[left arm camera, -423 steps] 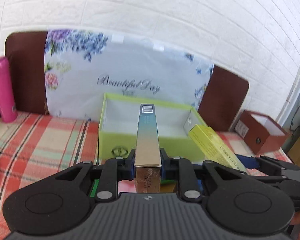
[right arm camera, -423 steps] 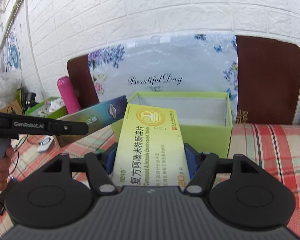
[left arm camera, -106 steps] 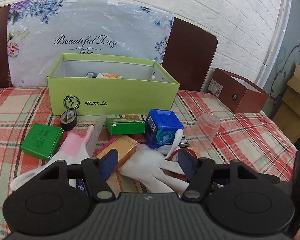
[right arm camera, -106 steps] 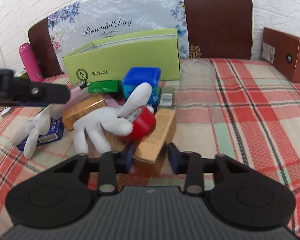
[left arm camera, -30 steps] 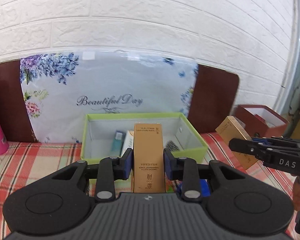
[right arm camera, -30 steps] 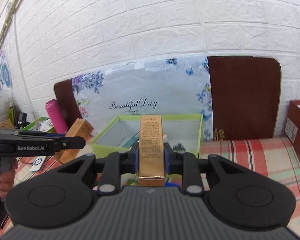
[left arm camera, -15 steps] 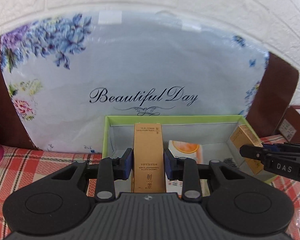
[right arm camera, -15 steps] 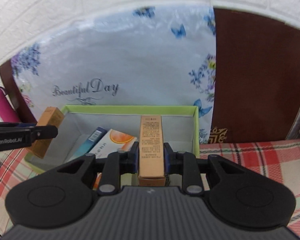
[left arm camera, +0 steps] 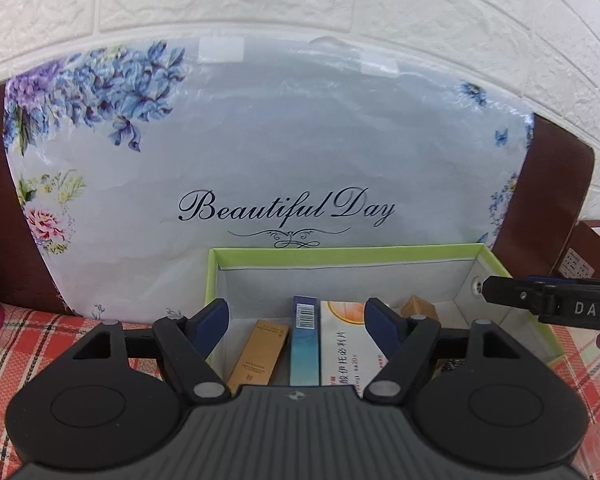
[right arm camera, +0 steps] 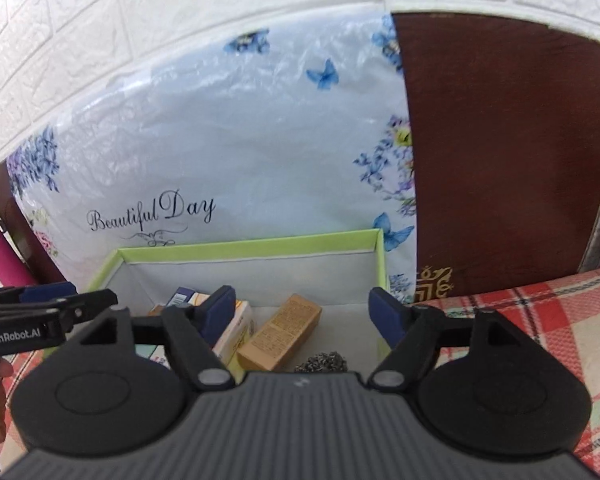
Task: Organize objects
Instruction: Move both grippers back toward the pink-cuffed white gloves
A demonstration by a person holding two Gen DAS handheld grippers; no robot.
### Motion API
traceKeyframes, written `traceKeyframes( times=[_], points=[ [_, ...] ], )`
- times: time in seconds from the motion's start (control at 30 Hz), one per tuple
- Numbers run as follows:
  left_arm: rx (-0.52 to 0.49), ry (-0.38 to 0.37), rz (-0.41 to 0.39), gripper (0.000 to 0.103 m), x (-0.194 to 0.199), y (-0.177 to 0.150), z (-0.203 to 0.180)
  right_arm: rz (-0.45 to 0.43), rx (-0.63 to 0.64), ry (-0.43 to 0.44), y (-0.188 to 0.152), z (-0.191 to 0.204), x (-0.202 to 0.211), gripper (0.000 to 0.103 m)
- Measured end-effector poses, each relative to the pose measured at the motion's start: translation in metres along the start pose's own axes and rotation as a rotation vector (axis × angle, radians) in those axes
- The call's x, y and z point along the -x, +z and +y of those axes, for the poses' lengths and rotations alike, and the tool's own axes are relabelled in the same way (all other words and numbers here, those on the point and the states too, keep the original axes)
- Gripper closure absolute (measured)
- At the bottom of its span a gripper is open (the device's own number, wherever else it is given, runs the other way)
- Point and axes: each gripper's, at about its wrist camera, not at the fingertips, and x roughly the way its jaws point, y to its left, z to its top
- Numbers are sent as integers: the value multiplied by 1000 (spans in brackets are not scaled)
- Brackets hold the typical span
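Both grippers hover over the lime green box (left arm camera: 340,252) (right arm camera: 252,250), and their jaws are opening with nothing pressed between them. My left gripper (left arm camera: 297,314) is above a tan carton (left arm camera: 258,354) that lies on the box floor beside a teal carton (left arm camera: 304,344) and a white-and-orange medicine box (left arm camera: 342,344). My right gripper (right arm camera: 303,310) is above a second tan carton (right arm camera: 280,334) lying slanted on the box floor, next to a grey scrubber (right arm camera: 322,362). The right gripper's tip (left arm camera: 512,294) shows in the left wrist view, and the left gripper's tip (right arm camera: 60,304) in the right wrist view.
A floral "Beautiful Day" panel (left arm camera: 284,152) and a brown board (right arm camera: 500,152) lean on the white brick wall behind the box. A pink bottle (right arm camera: 0,256) stands at the left. A brown box (left arm camera: 592,248) sits at the right on the plaid tablecloth (right arm camera: 540,320).
Both grippers have opened and let go of their tan cartons, which now lie inside the green box. Over the last second both moved forward and down over the box.
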Motion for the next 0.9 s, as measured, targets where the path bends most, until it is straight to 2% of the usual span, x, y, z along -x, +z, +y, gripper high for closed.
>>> traceKeyframes(
  times=[0.2, 0.43, 0.57, 0.7, 0.9],
  points=[
    [13, 0, -44, 21, 49, -3, -18, -77, -14, 9, -4, 1, 56, 0],
    [22, 27, -43, 17, 114, -28, -39, -179, -20, 48, -37, -3, 139, 0],
    [46, -4, -39, 17, 139, -60, -48, -190, -4, 80, -69, -6, 175, 0],
    [93, -10, 2, 17, 149, -97, -50, -158, 42, 62, -107, -5, 192, 0],
    [180, -25, 97, 17, 147, -140, -45, -71, 68, 74, -151, 3, 192, 0]
  ],
)
